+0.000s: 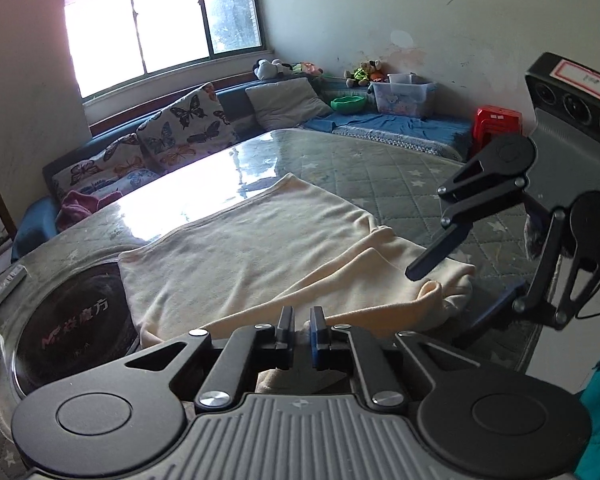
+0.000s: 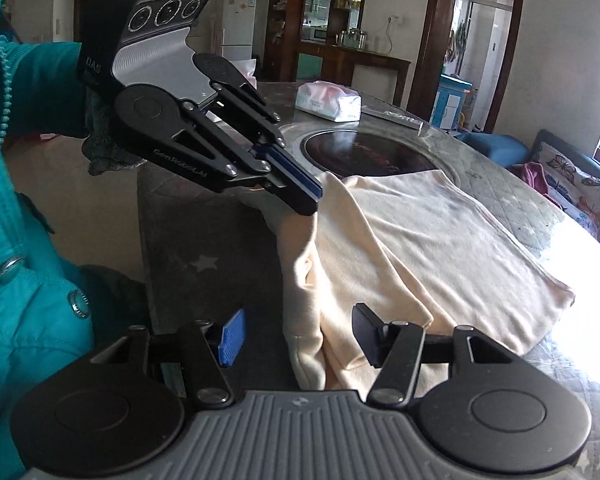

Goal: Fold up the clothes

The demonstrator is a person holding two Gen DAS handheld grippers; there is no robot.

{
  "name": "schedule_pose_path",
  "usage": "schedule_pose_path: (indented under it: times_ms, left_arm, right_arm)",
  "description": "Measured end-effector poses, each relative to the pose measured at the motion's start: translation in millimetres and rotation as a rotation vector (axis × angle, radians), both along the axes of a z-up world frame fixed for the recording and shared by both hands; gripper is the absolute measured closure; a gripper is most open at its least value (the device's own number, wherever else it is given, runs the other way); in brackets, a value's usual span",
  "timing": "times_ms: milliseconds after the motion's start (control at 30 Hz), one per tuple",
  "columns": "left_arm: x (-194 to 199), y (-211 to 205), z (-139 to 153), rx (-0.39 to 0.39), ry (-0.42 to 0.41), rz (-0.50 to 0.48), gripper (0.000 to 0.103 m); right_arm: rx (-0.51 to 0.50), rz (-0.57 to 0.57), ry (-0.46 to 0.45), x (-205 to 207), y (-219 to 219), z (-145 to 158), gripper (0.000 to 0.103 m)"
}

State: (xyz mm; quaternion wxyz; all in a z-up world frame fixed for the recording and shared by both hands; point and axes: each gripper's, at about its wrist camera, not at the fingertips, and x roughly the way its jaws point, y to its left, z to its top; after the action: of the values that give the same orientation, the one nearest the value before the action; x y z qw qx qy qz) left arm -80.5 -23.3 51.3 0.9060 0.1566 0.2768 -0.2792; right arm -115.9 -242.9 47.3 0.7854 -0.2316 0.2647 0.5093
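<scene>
A cream-coloured soft knit garment (image 1: 236,256) lies spread on a table covered with a grey-green quilted cloth with pale stars (image 1: 380,168). Its far part lies flat, while the near right part is bunched into long folds that reach the table's near edge and hang a little over it.

The left claw (image 1: 300,326) is closed on the near edge of the garment: in the left wrist view a fold of cream fabric sits pinched between its two black fingers, and in the right wrist view the same claw (image 2: 306,196) lifts a peak of cloth up off the table edge. A gloved hand in a teal padded jacket sleeve (image 2: 40,80) holds it.

The right claw (image 2: 300,340) is open, its blue-padded finger (image 2: 230,338) and black finger standing apart on either side of the hanging folds, with no pad pressing on the fabric. In the left wrist view this claw (image 1: 460,292) sits at the right, just over the bunched end of the garment.

To the left of the garment, a round dark glass cooktop (image 1: 72,328) is set into the table, and the garment's left edge lies over its rim. In the right wrist view, a white and pink pack of tissues (image 2: 328,100) rests on the table beyond the cooktop. A sofa with butterfly-print cushions (image 1: 188,120) stands beyond the table under a bright window (image 1: 160,28).
</scene>
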Motion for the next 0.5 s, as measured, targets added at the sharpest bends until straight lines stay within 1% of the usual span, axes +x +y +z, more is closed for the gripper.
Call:
schedule_pose_path:
  times_ms: [33, 133, 167, 233, 300, 367, 400, 467, 500]
  left_arm:
    - [1.4, 0.2, -0.7, -0.004, 0.004, 0.004, 0.095]
    - [3.0, 1.4, -1.9, -0.02, 0.012, 0.014, 0.095]
    - [2.7, 1.8, -2.2, -0.023, 0.013, 0.016, 0.095]
    - [2.1, 2.6, -2.6, -0.029, 0.017, 0.018, 0.095]
    - [0.8, 3.6, -2.8, -0.033, 0.02, 0.021, 0.094]
    - [-2.2, 5.0, -2.4, -0.034, 0.02, 0.022, 0.093]
    - [-3.7, 5.7, -2.1, -0.034, 0.02, 0.023, 0.091]
    - [-7.5, 8.8, -1.3, -0.038, 0.022, 0.031, 0.09]
    - [-9.8, 10.3, -0.9, -0.036, 0.02, 0.035, 0.087]
  right_arm:
    - [0.002, -0.005, -0.002, 0.7, 1.3, -1.7, 0.046]
    - [-0.004, -0.026, 0.005, 4.0, 5.2, -5.4, 0.051]
    - [-0.005, -0.034, 0.011, 5.4, 5.9, -6.3, 0.055]
    - [-0.003, -0.046, 0.023, 8.0, 6.8, -7.3, 0.059]
    - [0.01, -0.067, 0.052, 13.0, 6.5, -7.4, 0.079]
    - [0.022, -0.093, 0.082, 18.7, 5.1, -6.8, 0.085]
    - [0.032, -0.102, 0.096, 21.4, 3.7, -6.2, 0.088]
    - [0.051, -0.117, 0.126, 27.4, 1.6, -5.2, 0.088]
    - [0.062, -0.123, 0.14, 29.7, -0.1, -4.5, 0.089]
